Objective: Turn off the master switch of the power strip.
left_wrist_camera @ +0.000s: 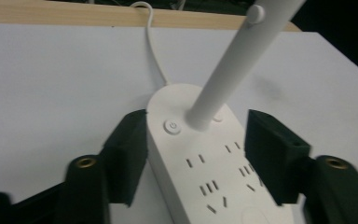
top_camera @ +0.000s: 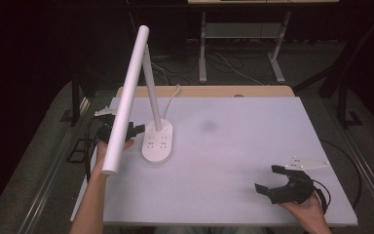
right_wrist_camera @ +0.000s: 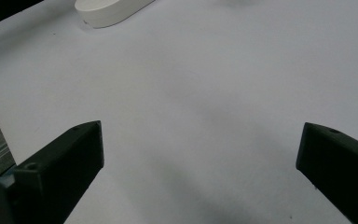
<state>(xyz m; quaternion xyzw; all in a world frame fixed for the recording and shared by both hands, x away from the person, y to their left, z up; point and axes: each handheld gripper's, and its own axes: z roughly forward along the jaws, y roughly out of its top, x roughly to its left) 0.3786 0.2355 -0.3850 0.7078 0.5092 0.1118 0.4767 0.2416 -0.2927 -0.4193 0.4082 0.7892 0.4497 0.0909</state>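
**Inspector A:** Where does the desk lamp (top_camera: 157,141) stand?

**Inspector B:** On the left part of the white table (top_camera: 233,146), near the far edge. Its oval white base carries socket slots and a round power button (left_wrist_camera: 172,126). A white stem rises from the base, and a long white light bar (top_camera: 125,100) slopes from the stem's top toward the near left corner. A white cord (left_wrist_camera: 153,56) runs from the base to the wooden strip at the far edge.

**Inspector A:** And the left gripper (left_wrist_camera: 196,154)?

**Inspector B:** It sits just left of the base in the high view, partly behind the light bar. In the left gripper view its jaws stand apart, one on each side of the base at the button end. The left jaw looks very close to the base's side; whether it touches cannot be told. The right jaw shows a clear gap. Nothing is gripped.

**Inspector A:** The right gripper (top_camera: 272,179)?

**Inspector B:** Near the table's near right corner, well apart from the lamp. Its jaws are spread wide over bare table, with nothing between them.
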